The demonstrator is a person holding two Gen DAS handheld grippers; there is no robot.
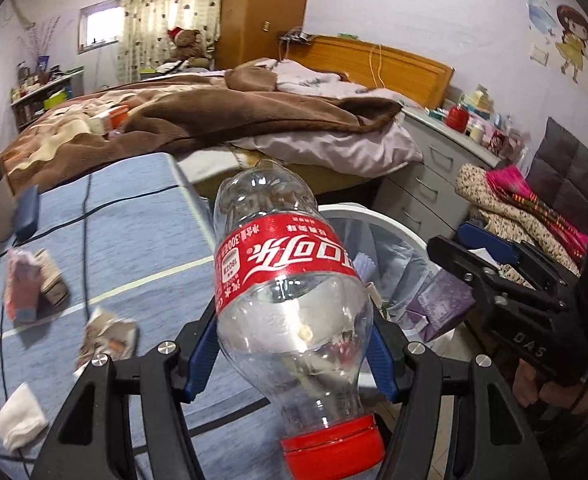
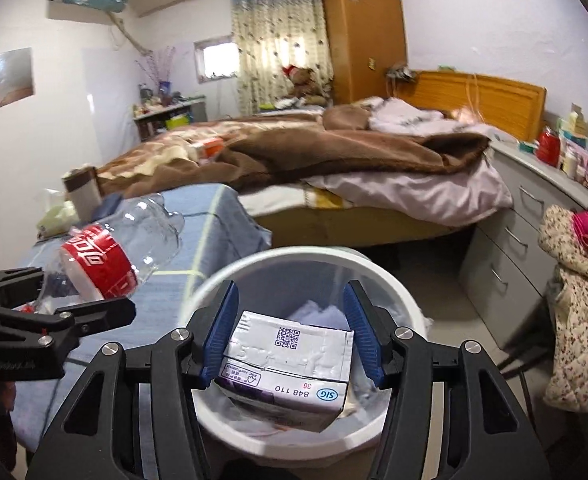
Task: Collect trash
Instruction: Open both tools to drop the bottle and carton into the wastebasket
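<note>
An empty clear cola bottle [image 1: 289,280] with a red label and red cap lies in my left gripper [image 1: 294,320], cap toward the camera, blue pads pressed on both sides. It hangs over the edge of the blue-covered table [image 1: 133,240], just left of the white bin [image 1: 358,212]. In the right wrist view that bottle [image 2: 109,256] and the left gripper [image 2: 65,292] sit at the left. My right gripper [image 2: 289,336] is above the bin's [image 2: 294,254] mouth, shut on a silver and purple drink carton [image 2: 289,364] that sits slightly askew between the pads. From the left wrist, the right gripper [image 1: 446,238] reaches in over the bin.
On the blue cloth lie a pink packet [image 1: 23,288], a crumpled wrapper [image 1: 107,334], a white tissue [image 1: 19,416] and a black cable [image 1: 87,220]. Behind are a bed [image 1: 253,120], grey drawers [image 2: 510,240] and a pile of clothes [image 2: 578,320] at the right.
</note>
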